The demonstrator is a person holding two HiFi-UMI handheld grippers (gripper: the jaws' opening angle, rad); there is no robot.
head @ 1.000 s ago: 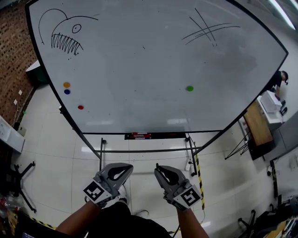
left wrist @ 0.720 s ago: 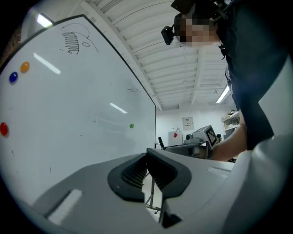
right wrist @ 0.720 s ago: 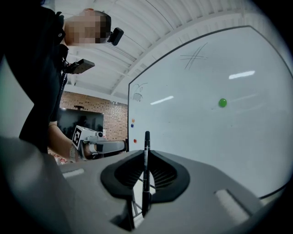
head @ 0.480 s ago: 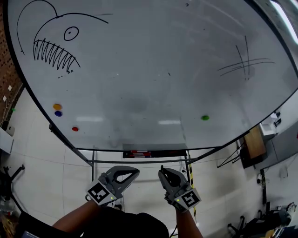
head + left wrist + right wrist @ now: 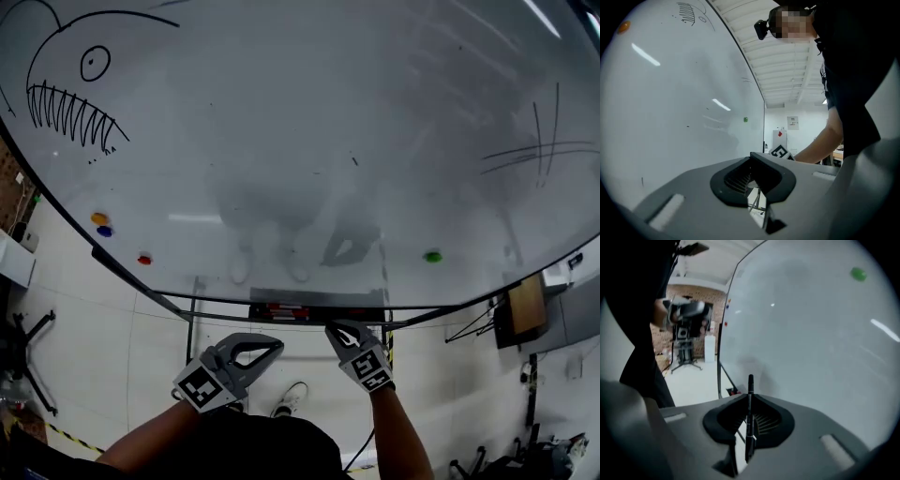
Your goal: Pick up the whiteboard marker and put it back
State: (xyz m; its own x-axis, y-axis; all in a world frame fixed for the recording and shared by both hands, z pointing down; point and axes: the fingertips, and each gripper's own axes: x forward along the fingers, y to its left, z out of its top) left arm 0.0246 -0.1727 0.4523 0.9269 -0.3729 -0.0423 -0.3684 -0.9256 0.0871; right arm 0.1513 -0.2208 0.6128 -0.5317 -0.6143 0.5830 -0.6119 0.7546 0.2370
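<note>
Honestly nothing readable here. The whiteboard (image 5: 309, 150) only has doodles and scribbled lines, no words. The cubes (image 5: 199, 387) carry black-and-white square patterns, no letters. There's a notice on the far wall (image 5: 792, 123), way too small to read, and the whiteboard marker (image 5: 750, 399) has a blurry pale label.

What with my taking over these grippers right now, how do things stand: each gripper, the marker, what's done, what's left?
Left gripper: jaws together, empty, held level below the whiteboard.
Right gripper: shut on the black marker, angled down, close to the pen tray under the board.
The tray already holds other markers.
Done: marker picked up.
Left: lay it in the tray and open the jaws.
</note>
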